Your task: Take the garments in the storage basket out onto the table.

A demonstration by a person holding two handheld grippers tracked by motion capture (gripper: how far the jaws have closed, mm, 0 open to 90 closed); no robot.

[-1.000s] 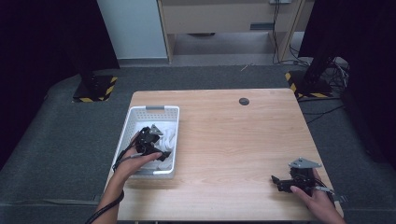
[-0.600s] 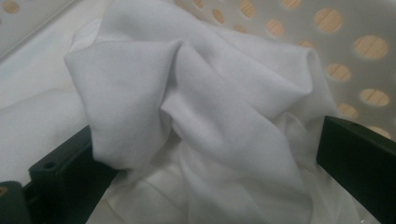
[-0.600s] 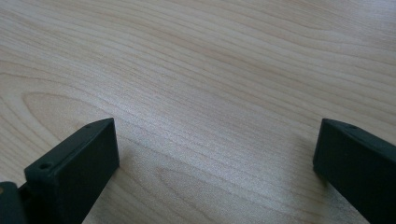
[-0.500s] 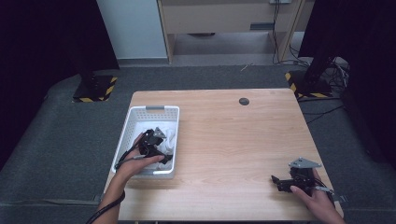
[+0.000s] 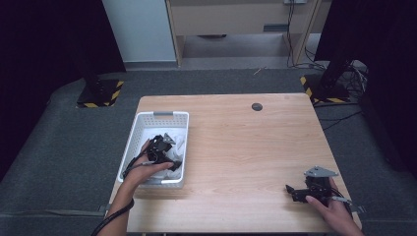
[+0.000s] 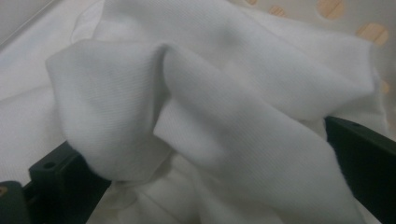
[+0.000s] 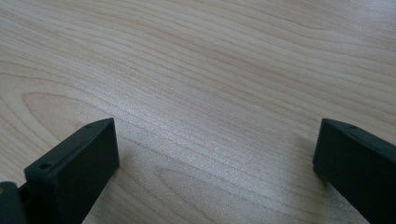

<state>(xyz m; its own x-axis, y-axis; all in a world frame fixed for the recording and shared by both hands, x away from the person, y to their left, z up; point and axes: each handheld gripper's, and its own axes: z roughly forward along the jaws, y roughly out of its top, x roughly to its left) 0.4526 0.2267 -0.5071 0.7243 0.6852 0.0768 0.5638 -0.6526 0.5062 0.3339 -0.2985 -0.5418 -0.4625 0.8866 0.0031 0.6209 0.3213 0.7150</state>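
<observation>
Left gripper view: white cloth [image 6: 224,116] between the left claw's [image 6: 210,158] wide jaws.

Cloth [image 5: 178,145] in basket [image 5: 169,116], table's [image 5: 246,147] left, L gripper [image 5: 172,164] in it, R gripper [image 5: 290,189] front-right.

Cloth [image 6: 224,107] plain white, fine woven texture, no print; basket [image 5: 147,120] white plastic with a grey handle, round holes in its wall showing pale wood behind. Both hand-held grippers black, left [image 5: 169,150] and right [image 5: 291,189], the right topped by a grey plate. Bench [image 5: 246,142] light wood with wavy grain and one small dark disc [image 5: 256,106]; floor [image 5: 64,147] dark grey.
</observation>
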